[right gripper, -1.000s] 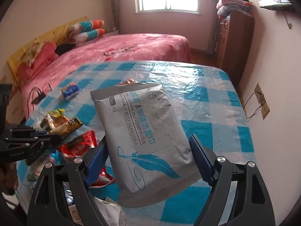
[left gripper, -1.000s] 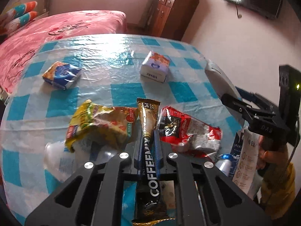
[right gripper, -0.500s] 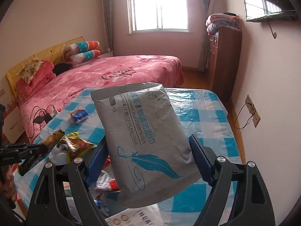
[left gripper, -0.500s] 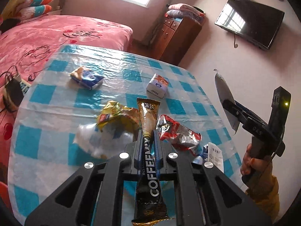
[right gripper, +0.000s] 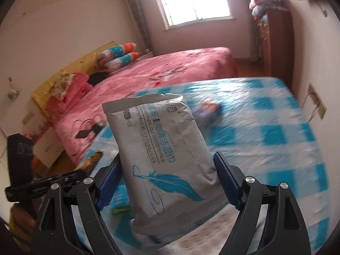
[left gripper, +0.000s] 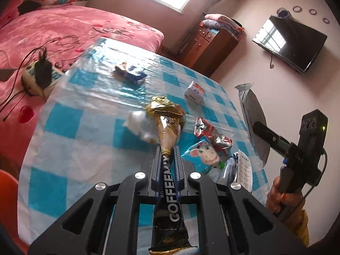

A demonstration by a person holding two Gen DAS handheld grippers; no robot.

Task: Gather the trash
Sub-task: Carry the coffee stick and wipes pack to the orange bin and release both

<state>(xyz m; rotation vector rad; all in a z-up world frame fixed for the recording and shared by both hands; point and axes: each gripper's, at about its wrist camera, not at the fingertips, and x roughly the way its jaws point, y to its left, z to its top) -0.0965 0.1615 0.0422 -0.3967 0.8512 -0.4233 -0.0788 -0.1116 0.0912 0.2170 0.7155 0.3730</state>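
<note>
My left gripper [left gripper: 166, 148] is shut on a black and gold coffee sachet [left gripper: 167, 170] and holds it high above the checked table [left gripper: 85, 114]. My right gripper [right gripper: 167, 165] is shut on a grey wet-wipes pack [right gripper: 161, 148], also raised; the pack shows edge-on in the left wrist view [left gripper: 252, 123]. On the table lie a red wrapper [left gripper: 212, 133], a blue cow pouch [left gripper: 201, 155], a crumpled white bag with a yellow wrapper [left gripper: 140, 123], a small white box [left gripper: 194, 92] and a blue packet [left gripper: 131, 75].
A pink bed [left gripper: 53, 34] stands behind the table, with a power strip and charger [left gripper: 40, 74] on it. A wooden dresser [left gripper: 210, 42] and a wall TV [left gripper: 291, 42] are at the back right. An orange chair [left gripper: 6, 189] is at lower left.
Both grippers have risen and pulled back from the table with their loads. The view now tilts left, and the trash on the table looks smaller and farther.
</note>
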